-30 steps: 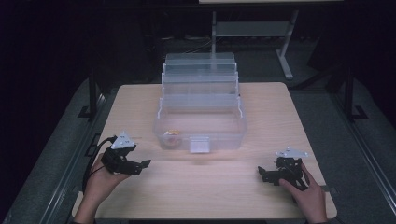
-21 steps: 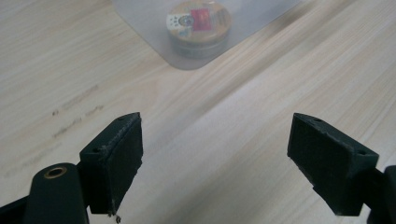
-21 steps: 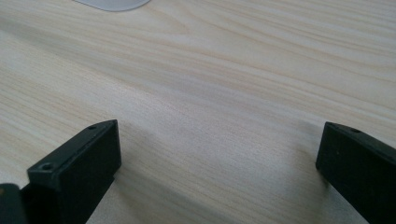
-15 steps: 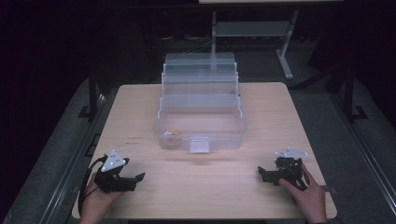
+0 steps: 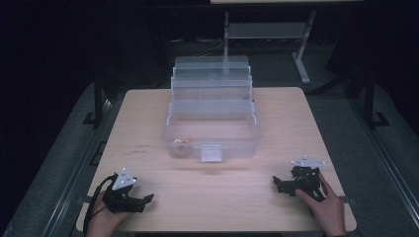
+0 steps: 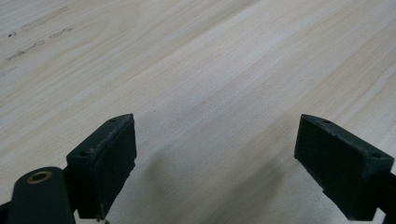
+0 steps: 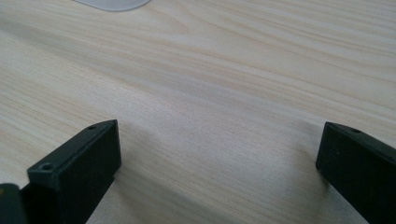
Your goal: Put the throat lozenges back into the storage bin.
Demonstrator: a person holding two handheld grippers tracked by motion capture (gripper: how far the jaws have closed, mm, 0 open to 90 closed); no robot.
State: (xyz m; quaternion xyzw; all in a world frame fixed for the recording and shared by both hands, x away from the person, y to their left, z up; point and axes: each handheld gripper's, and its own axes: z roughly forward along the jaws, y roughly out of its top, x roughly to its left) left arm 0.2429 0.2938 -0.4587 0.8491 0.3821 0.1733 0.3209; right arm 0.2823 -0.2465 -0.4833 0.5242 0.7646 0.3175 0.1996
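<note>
While both grippers rest low at the near edge of the table (image 5: 276,118), the left gripper (image 5: 143,200) and the right gripper (image 5: 277,183) each hold their jaws wide over bare wood, gripping nothing. The clear tiered box (image 5: 211,116) stands open mid-table, well apart from both, with a small orange thing (image 5: 183,141) in its bottom tray.

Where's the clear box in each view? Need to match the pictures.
High view: clear box sits mid-table, at the far side, ahead of both tools.
Left gripper view: not in it.
Right gripper view: a pale translucent piece at the top edge, left of centre, likely its front latch.
Shared landmark: the light wood table.
</note>
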